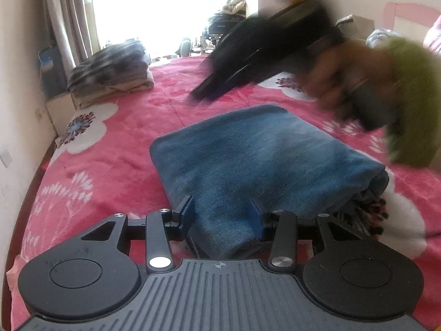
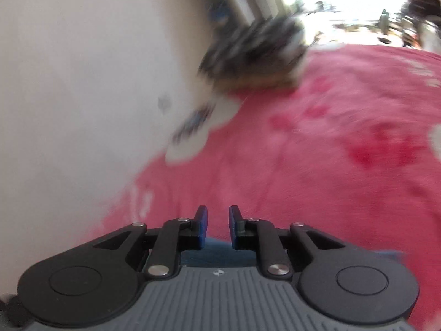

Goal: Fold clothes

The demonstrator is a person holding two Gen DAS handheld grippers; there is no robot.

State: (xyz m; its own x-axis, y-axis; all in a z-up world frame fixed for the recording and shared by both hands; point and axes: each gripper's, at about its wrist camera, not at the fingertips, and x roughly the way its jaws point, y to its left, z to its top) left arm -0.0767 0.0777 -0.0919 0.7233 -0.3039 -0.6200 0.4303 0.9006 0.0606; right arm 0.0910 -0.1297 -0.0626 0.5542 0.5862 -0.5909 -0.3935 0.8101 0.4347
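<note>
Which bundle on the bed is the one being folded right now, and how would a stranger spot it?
Start at the pink flowered blanket covering the bed. In its middle, right in front of the left claw, lies the folded blue denim garment, its near edge between the claw's fingers. Unlike the plaid pile by the curtain, it is plain blue and alone.

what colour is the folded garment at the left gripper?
Faded blue, denim-like. The folded garment lies on the pink floral bedspread; clearest in the left wrist view.

Pale walls [image 2: 69, 55], grey curtain [image 1: 66, 19] — perhaps a glaring window [image 1: 171, 5].
</note>
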